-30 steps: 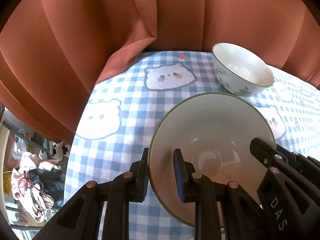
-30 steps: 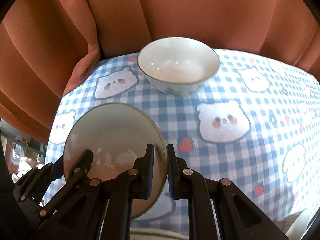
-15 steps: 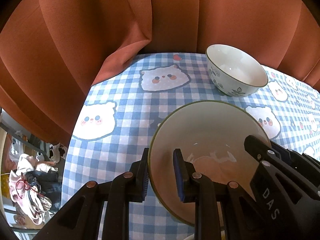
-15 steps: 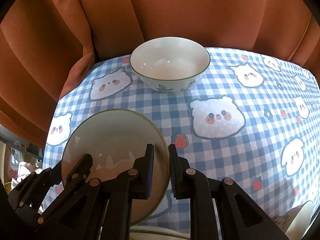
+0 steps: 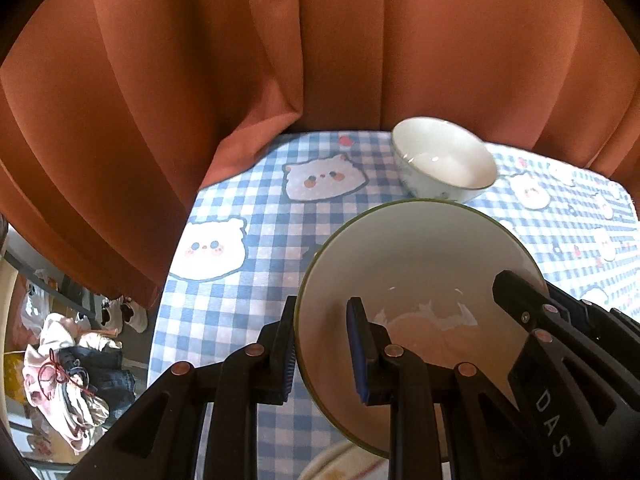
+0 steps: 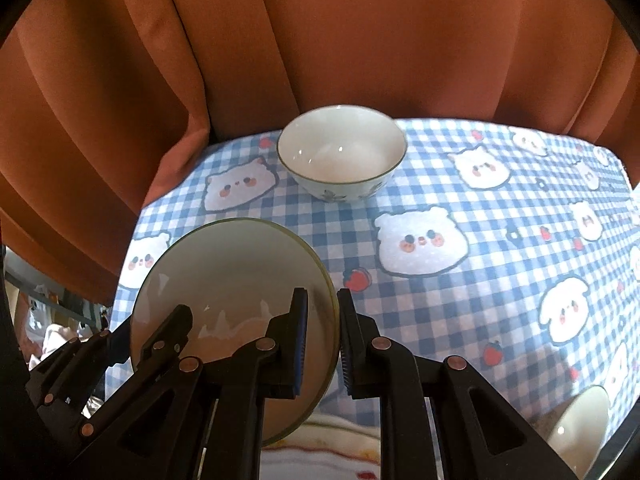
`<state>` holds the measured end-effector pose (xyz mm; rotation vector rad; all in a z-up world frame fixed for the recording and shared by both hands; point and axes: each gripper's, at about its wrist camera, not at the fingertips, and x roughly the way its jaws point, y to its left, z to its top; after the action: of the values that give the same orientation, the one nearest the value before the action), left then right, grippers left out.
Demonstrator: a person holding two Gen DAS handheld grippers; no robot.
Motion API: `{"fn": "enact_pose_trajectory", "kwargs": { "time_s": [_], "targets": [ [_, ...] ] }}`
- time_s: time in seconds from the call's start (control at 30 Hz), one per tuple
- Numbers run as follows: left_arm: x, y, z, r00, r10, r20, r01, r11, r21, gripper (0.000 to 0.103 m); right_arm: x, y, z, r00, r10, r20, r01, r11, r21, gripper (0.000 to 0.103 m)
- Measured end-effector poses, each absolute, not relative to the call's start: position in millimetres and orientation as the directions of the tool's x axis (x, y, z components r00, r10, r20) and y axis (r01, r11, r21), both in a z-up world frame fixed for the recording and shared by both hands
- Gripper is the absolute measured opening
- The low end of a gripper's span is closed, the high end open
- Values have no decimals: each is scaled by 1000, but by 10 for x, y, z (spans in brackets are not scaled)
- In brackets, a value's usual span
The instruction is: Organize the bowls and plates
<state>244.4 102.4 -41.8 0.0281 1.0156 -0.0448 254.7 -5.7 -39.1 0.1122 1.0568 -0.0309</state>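
Both grippers hold one white bowl with a green rim (image 5: 420, 264), lifted above the table and tilted. My left gripper (image 5: 322, 344) is shut on its left rim. My right gripper (image 6: 323, 340) is shut on its right rim, where the bowl (image 6: 232, 276) shows tilted. The right gripper's fingers (image 5: 532, 312) also show in the left wrist view. A second white bowl with a flower pattern (image 6: 342, 160) stands upright at the far edge of the table; it also shows in the left wrist view (image 5: 444, 160).
The table wears a blue checked cloth with bear faces (image 6: 460, 280). An orange curtain (image 6: 320, 40) hangs right behind it. Another white dish (image 6: 580, 428) sits at the near right edge. A pale plate (image 5: 344, 464) lies below the held bowl. Clutter lies on the floor (image 5: 68, 380).
Both grippers have pulled back and risen with the bowl. The table and the far bowl look smaller and farther away. The grip has not changed.
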Motion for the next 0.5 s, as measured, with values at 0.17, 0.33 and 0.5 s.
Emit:
{"fn": "enact_pose_trajectory", "kwargs": {
  "time_s": [0.17,0.33,0.5],
  "targets": [
    [2231,896,-229,554,-54,-831,84,996,-8,20,2273,-142,-127,535,-1,-845,103,993,64,20],
    [2016,731,-101,558,-88,-825,106,994,-34,20,2033,-276,67,550,-33,-834,129,991,46,20],
    [1830,497,19,575,-91,-813,125,992,-23,20,1811,-490,227,563,-51,-825,146,988,39,20]
  ]
}}
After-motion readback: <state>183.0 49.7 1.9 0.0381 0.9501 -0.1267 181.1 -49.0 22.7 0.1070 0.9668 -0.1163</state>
